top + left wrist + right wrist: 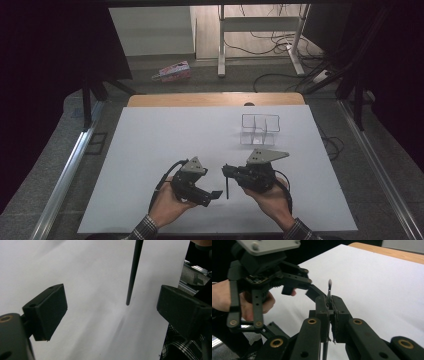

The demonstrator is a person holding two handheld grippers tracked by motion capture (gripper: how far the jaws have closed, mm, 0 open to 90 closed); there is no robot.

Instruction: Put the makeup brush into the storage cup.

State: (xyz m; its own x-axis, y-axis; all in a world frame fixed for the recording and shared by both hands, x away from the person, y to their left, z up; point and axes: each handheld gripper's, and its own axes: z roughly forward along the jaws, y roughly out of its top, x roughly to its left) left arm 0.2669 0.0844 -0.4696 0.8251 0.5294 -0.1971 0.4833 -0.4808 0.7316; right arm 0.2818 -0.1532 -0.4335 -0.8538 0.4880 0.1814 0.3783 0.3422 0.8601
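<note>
Jaws of my right gripper point(329, 315) are clamped on a thin black brush point(329, 291), while those of my left gripper point(112, 307) stand wide apart with nothing between them. Near the far right of the white worktop point(150, 150) stands a clear divided organiser point(260, 129), split into compartments, each of them empty as far as I can tell. From above, the brush point(227, 187) is a dark stick hanging from my right gripper point(229, 172) down to the worktop, between my two hands. My right gripper view adds its pale bristle tip poking up past the jaws, with my left gripper point(308, 291) just beside it. My left gripper view shows the plain, slim black handle point(132, 272), its lower end touching the worktop.
</note>
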